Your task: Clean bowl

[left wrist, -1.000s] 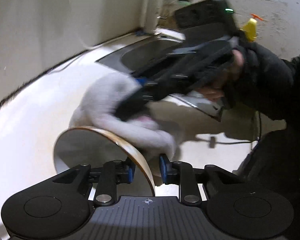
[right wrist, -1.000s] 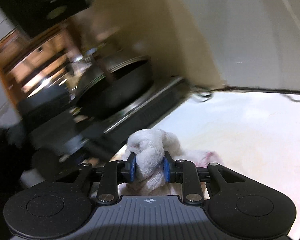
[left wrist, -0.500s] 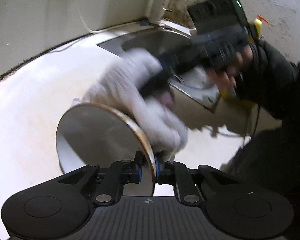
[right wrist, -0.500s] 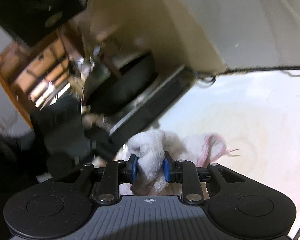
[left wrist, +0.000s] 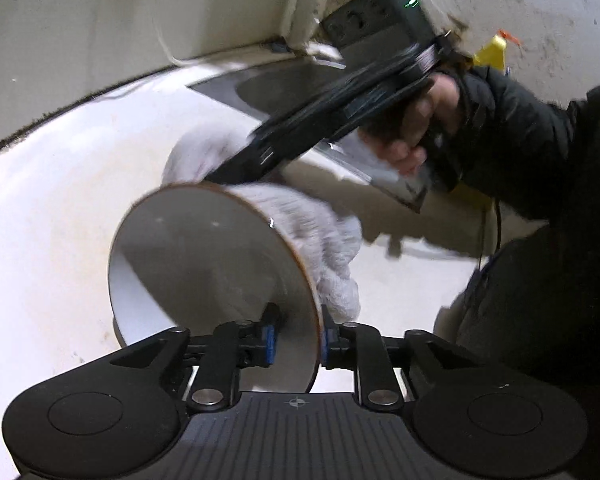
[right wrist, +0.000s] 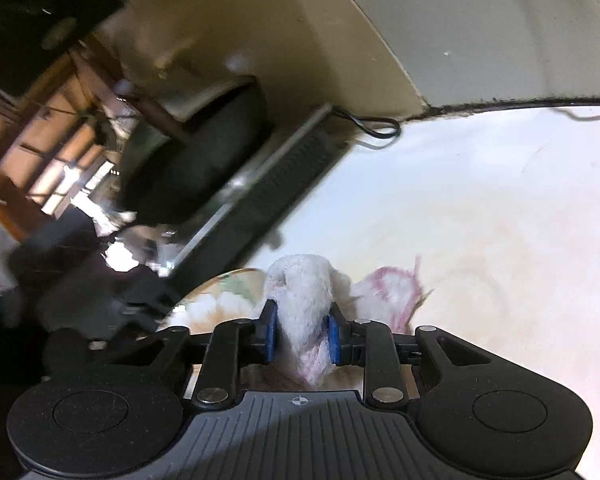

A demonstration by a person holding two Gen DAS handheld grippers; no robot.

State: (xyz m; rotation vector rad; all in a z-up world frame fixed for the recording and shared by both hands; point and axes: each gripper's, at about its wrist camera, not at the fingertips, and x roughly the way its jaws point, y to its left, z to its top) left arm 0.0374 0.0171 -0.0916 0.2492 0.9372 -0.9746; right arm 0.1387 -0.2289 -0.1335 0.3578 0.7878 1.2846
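The left tongs [left wrist: 297,342] straddle the rim of the bowl [left wrist: 204,264], one blue pad inside the wall and one outside; the jaws are opening at this moment, and the inner pad seems to stand a little off the wall, so the grip looks loose rather than firm. The bowl is tipped well on its side above the white worktop [left wrist: 52,216], its mouth turned left in the left wrist view. The right tongs [right wrist: 302,338] are closed narrow on a bunched white cloth [right wrist: 304,300], which bulges out past the pads.

In the left wrist view the cloth [left wrist: 320,240] lies against the bowl's outer wall, on the side facing the sink [left wrist: 276,88] at the far edge of the worktop. So the wiping looks well under way. The inside that shows is plain and free of marks (the light is dim, so fine smears could be missed). How much of the outside is done I cannot tell; setting the bowl down is still left.

The left tongs point steeply down at the worktop. The person's right hand [left wrist: 416,128] grips its handle at upper right, in a dark sleeve [left wrist: 520,140], and the tongs slant down-left to the bowl.
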